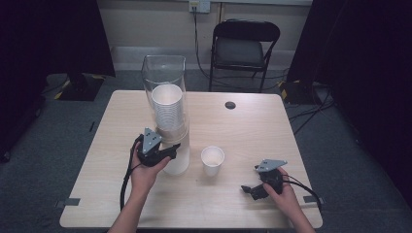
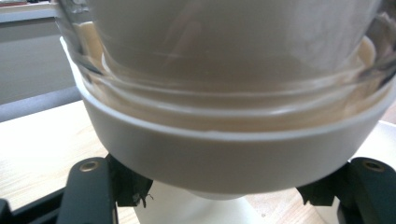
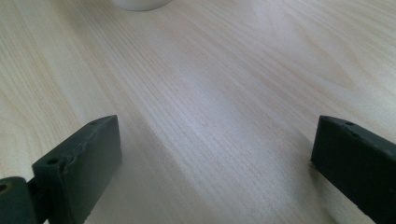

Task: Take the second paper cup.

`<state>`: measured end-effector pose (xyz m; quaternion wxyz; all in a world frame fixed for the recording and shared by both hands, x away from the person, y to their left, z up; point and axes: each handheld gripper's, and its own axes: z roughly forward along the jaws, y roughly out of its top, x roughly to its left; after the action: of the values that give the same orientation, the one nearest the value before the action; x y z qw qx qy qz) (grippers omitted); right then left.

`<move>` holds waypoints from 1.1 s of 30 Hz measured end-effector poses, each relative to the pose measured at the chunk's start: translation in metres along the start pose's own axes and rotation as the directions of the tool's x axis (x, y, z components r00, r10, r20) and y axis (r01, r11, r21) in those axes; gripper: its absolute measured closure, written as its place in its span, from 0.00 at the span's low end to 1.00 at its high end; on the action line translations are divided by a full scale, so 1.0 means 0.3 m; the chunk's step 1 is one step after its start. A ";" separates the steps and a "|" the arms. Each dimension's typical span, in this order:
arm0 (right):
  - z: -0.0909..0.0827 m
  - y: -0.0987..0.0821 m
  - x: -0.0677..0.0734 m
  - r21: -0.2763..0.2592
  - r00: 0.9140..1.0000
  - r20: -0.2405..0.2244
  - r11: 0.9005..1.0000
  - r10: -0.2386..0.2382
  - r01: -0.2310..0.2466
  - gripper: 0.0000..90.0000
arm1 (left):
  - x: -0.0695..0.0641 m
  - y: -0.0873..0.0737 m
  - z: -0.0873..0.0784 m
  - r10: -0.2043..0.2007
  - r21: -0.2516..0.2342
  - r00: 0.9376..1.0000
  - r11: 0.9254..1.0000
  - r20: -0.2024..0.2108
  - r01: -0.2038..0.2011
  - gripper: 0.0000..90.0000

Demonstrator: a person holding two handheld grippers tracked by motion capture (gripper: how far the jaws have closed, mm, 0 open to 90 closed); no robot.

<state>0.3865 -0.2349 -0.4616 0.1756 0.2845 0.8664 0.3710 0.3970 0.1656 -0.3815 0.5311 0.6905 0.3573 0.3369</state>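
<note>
We see the left gripper (image 1: 167, 151) clamping the cup dispenser's (image 1: 165, 80) bottom cup (image 2: 224, 205) — a skewed tug could topple it — while the right gripper (image 1: 250, 190), gaping empty, rests beside the paper cup (image 1: 213, 160).

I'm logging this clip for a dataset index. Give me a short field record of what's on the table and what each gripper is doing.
surface: light wooden table
dispenser: clear tube on a white base, holding a stack of paper cups
loose cup: single paper cup, upright, right of the dispenser
left gripper: at the dispenser's base, jaws either side of the bottom cup
right gripper: open, low over bare table, holding nothing
background: folding chair
</note>
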 end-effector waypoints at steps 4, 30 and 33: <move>0.000 0.000 0.000 0.000 1.000 0.000 1.000 0.000 0.000 0.01 | 0.006 -0.007 -0.003 0.011 -0.003 1.000 1.000 0.013 -0.011 0.38; 0.000 0.000 0.000 0.000 1.000 0.000 1.000 0.000 0.000 0.01 | -0.008 -0.019 0.004 0.031 0.048 0.999 0.998 -0.009 -0.031 0.39; 0.000 0.000 0.000 0.000 1.000 0.000 1.000 0.000 0.000 0.01 | -0.009 -0.032 0.006 0.033 0.061 0.999 0.998 -0.007 -0.033 0.41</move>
<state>0.3864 -0.2349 -0.4617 0.1755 0.2843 0.8664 0.3711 0.3959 0.1641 -0.3916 0.5029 0.7107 0.3580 0.3373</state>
